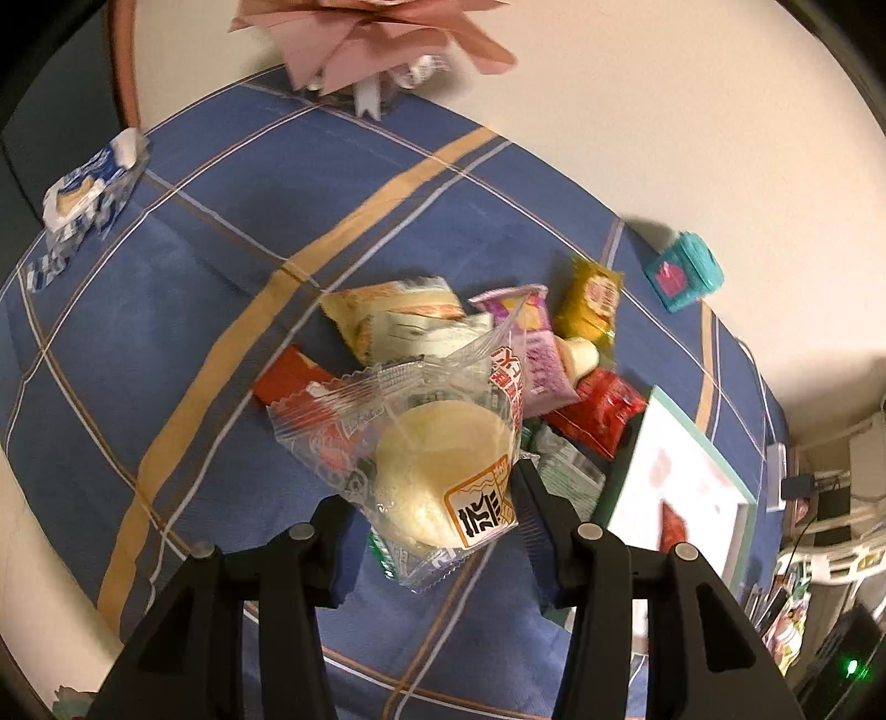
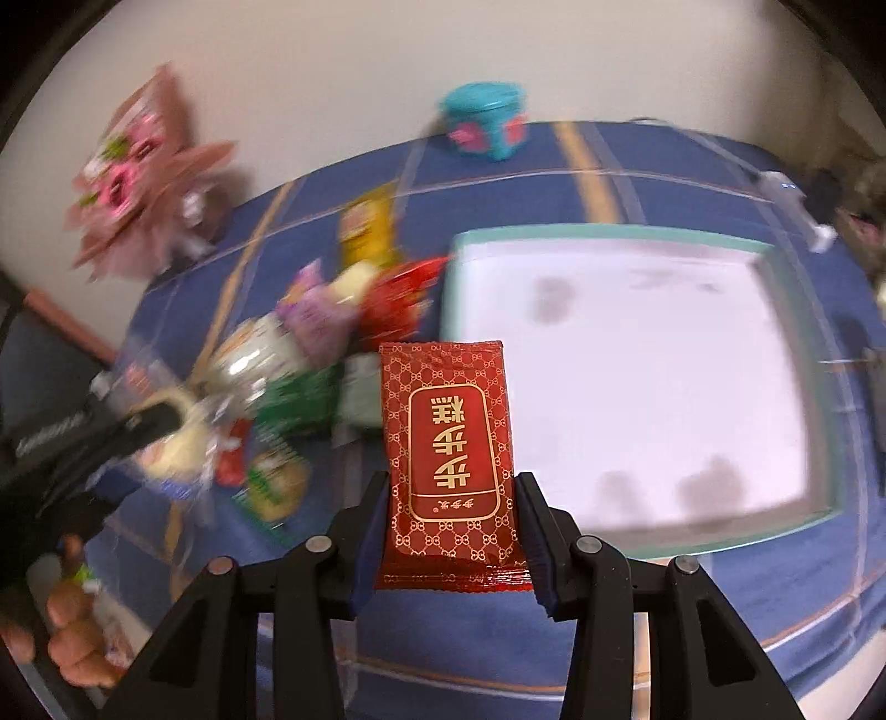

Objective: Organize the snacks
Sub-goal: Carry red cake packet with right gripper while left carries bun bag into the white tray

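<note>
Right gripper (image 2: 451,531) clamps red snack packet (image 2: 448,459) beside tray (image 2: 797,288); left gripper (image 1: 437,531) clamps clear-wrapped bun (image 1: 437,471) above snack pile (image 1: 498,343). Carry both fully over tray rim before releasing.

Dim, warm indoor light in both views, colours slightly muddy. Strong fisheye bending: straight stripes of the blue cloth (image 1: 166,310) curved, dark vignette filling every corner. Left wrist view fairly sharp at the centre, with glare streaks on the clear wrapper (image 1: 421,437) and soft smear on the pink bow (image 1: 376,44) and teal box (image 1: 684,271) near the rim. Soft shadow thrown on the wall beside that box. Right wrist view heavily motion-blurred across the snack pile (image 2: 310,354), white tray (image 2: 637,382) and bouquet (image 2: 138,171); only the red packet (image 2: 448,448) crisp, gold print readable. Faint grey smudges on the tray floor, whether shadows or marks unclear. Small green lamp (image 1: 851,666) glowing low right.
</note>
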